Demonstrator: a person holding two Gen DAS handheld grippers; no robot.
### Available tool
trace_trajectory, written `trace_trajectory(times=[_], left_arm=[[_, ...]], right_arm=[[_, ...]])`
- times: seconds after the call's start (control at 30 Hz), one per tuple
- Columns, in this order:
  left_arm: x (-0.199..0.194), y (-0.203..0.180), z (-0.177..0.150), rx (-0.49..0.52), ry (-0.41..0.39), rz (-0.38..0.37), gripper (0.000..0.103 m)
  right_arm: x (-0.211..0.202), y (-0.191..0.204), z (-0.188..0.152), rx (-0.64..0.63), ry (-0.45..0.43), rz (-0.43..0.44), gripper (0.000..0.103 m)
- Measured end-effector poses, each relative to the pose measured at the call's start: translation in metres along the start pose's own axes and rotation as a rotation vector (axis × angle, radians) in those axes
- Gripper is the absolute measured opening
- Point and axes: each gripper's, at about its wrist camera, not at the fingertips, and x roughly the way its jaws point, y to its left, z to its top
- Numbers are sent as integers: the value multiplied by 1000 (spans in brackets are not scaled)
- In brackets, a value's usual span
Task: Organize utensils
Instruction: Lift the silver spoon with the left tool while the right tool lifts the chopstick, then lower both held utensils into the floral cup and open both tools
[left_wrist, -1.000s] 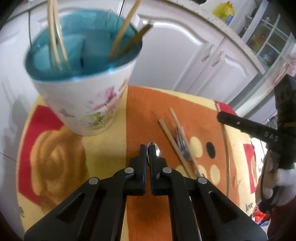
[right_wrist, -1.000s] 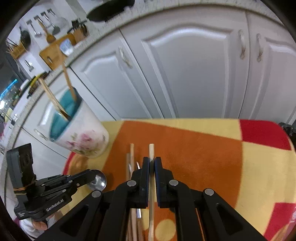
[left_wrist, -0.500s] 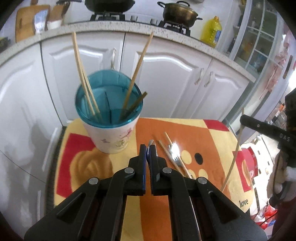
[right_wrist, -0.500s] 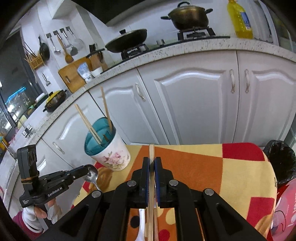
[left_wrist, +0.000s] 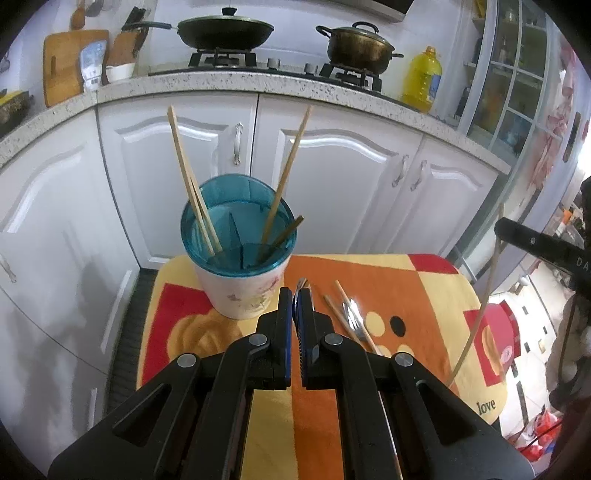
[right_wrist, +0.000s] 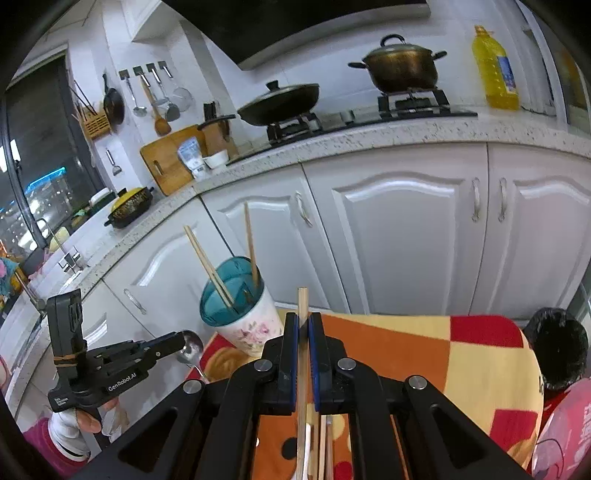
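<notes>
Steel spoon (right_wrist: 189, 345), bowl shiny, pinched in left claw (right_wrist: 177, 341)

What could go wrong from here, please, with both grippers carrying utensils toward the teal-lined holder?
The right gripper pinches its long chopstick near one end, so it could swing or slip. The utensil holder already has chopsticks leaning outward; an incoming piece could knock them or tip it. The left gripper grips the spoon at the bowl, so it may pivot.

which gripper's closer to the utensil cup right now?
Left. The left gripper, shut on a spoon, sits just beside the utensil cup; the right gripper, shut on a chopstick, is farther off.
</notes>
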Motion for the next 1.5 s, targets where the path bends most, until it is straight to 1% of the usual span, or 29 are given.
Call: trace_trajectory(times=[0.27, 0.37, 0.5, 0.6, 0.7, 0.8, 0.9, 0.97, 1.17, 1.3, 1.4, 1.5], left_arm=[[-14, 9, 9, -9, -32, 16, 1], [-23, 20, 19, -18, -59, 29, 1], [-37, 36, 38, -19, -105, 76, 1], [-47, 49, 56, -11, -149, 132, 1], [-54, 58, 75, 7, -199, 203, 1], [-54, 66, 89, 20, -230, 246, 1], [-47, 69, 104, 69, -263, 315, 1], [-39, 71, 109, 96, -270, 344, 1], [-5, 78, 117, 167, -245, 403, 1], [16, 79, 113, 190, -224, 430, 1], [29, 74, 108, 225, -228, 463, 1], [43, 68, 101, 261, -211, 466, 1]], right_arm=[[-2, 23, 27, -39, -33, 35, 5], [0, 35, 37, -66, -50, 48, 5], [3, 51, 60, -83, -90, 75, 5], [9, 62, 76, -91, -117, 89, 5], [23, 74, 93, -97, -127, 103, 5], [40, 87, 108, -116, -134, 110, 5], [57, 99, 121, -136, -141, 113, 5], [68, 105, 129, -145, -146, 115, 5], [104, 117, 145, -144, -169, 117, 5], [129, 118, 143, -149, -155, 122, 5], [149, 117, 136, -162, -135, 97, 5], [164, 109, 126, -151, -106, 90, 5]])
